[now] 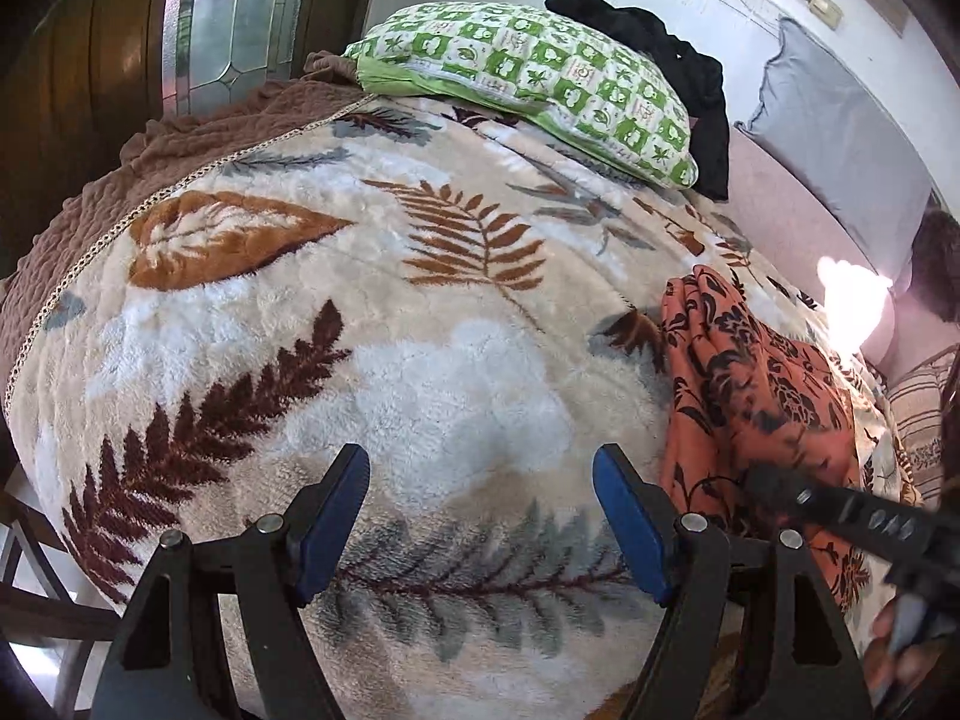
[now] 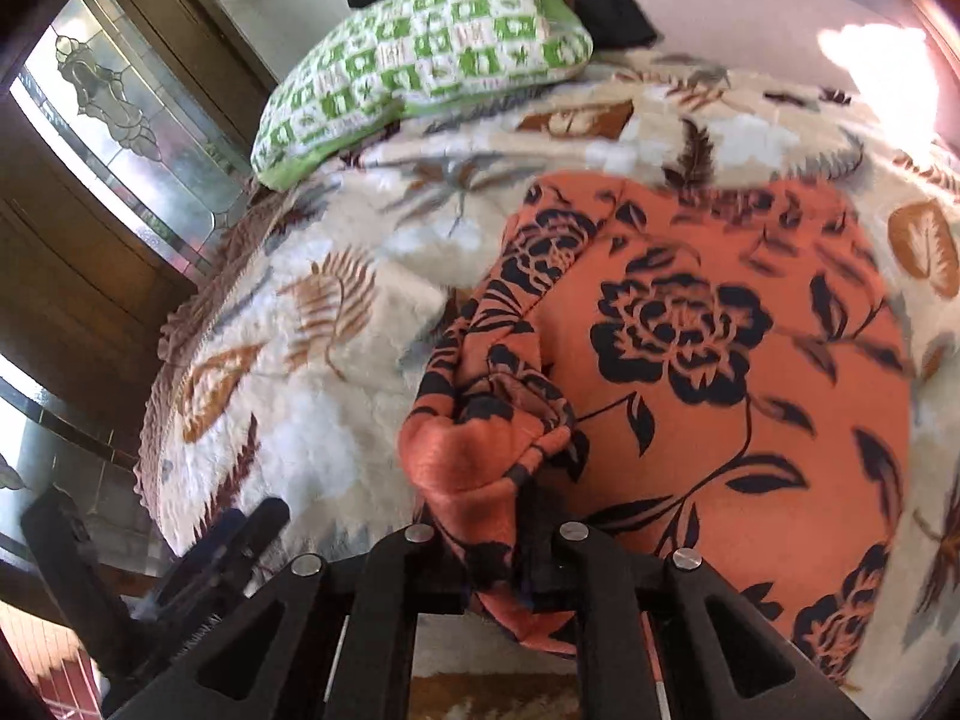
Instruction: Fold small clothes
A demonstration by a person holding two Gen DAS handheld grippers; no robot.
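An orange garment with black flowers [image 2: 720, 360] lies spread on the leaf-patterned blanket [image 1: 360, 330]. It also shows at the right of the left wrist view [image 1: 750, 384]. My right gripper [image 2: 516, 516] is shut on the garment's bunched near-left edge, and cloth hides its fingertips. It shows as a black arm over the garment in the left wrist view [image 1: 780, 486]. My left gripper [image 1: 480, 516] is open and empty above bare blanket, left of the garment. It appears blurred at the lower left of the right wrist view [image 2: 240, 534].
A green-and-white checked pillow [image 1: 528, 78] lies at the far end of the bed with a black cloth [image 1: 672, 48] behind it. A brown bedcover [image 1: 198, 132] edges the blanket on the left. A glass-panelled wooden door [image 1: 228, 18] stands beyond. A grey cushion [image 1: 840, 138] leans at the right.
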